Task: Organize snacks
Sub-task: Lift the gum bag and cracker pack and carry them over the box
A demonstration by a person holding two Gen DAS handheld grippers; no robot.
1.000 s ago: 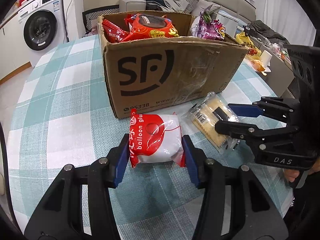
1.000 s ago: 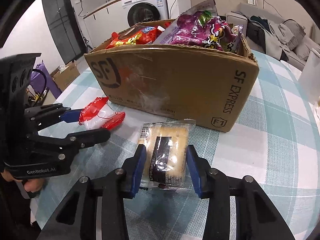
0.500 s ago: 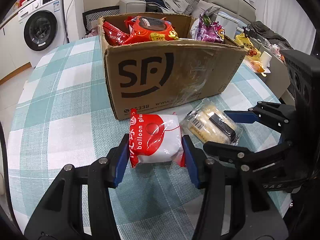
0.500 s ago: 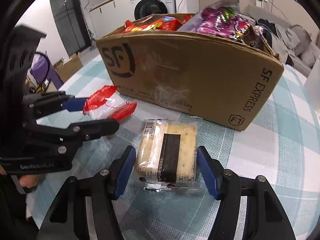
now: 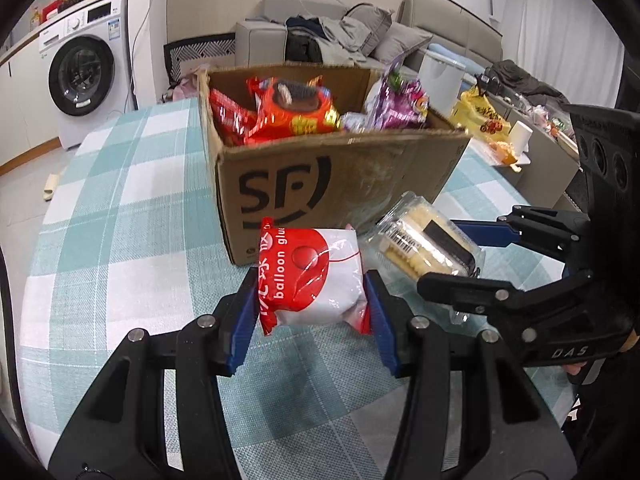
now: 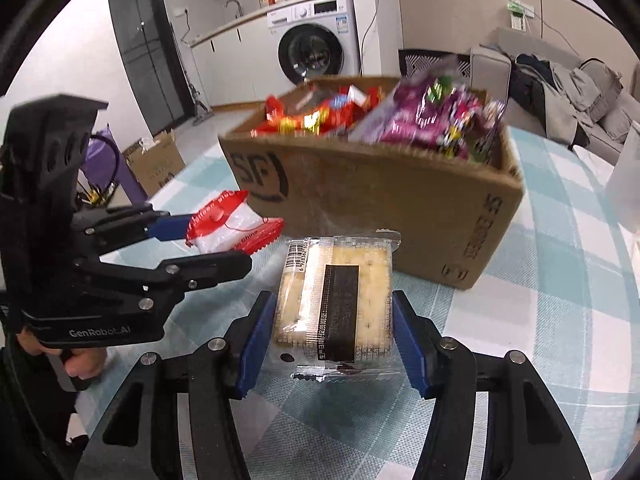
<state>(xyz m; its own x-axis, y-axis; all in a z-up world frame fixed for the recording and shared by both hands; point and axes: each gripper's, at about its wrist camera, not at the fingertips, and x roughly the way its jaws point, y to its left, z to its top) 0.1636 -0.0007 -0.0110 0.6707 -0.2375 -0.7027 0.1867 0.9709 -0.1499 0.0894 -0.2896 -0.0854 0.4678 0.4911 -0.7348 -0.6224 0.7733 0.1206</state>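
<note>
Both packets lifted off desk [image 5: 120, 208] since earlier frame. Left gripper [image 5: 310, 292] clamps balloon-gum packet [image 5: 312, 280]; right gripper [image 6: 334, 318] clamps cracker pack [image 6: 336, 300]. Next, probably: carry over SF carton [image 5: 340, 176] rim, release.

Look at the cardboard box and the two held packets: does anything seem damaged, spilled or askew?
Nothing is spilled or torn. The cardboard box is overfilled, with the purple bag rising above its rim. The left claw grips the red and white packet and the right claw grips the cracker pack, both intact.

Bright even indoor light, fisheye edge vignetting, motion-blurred cardboard box [image 6: 384, 200]
</note>
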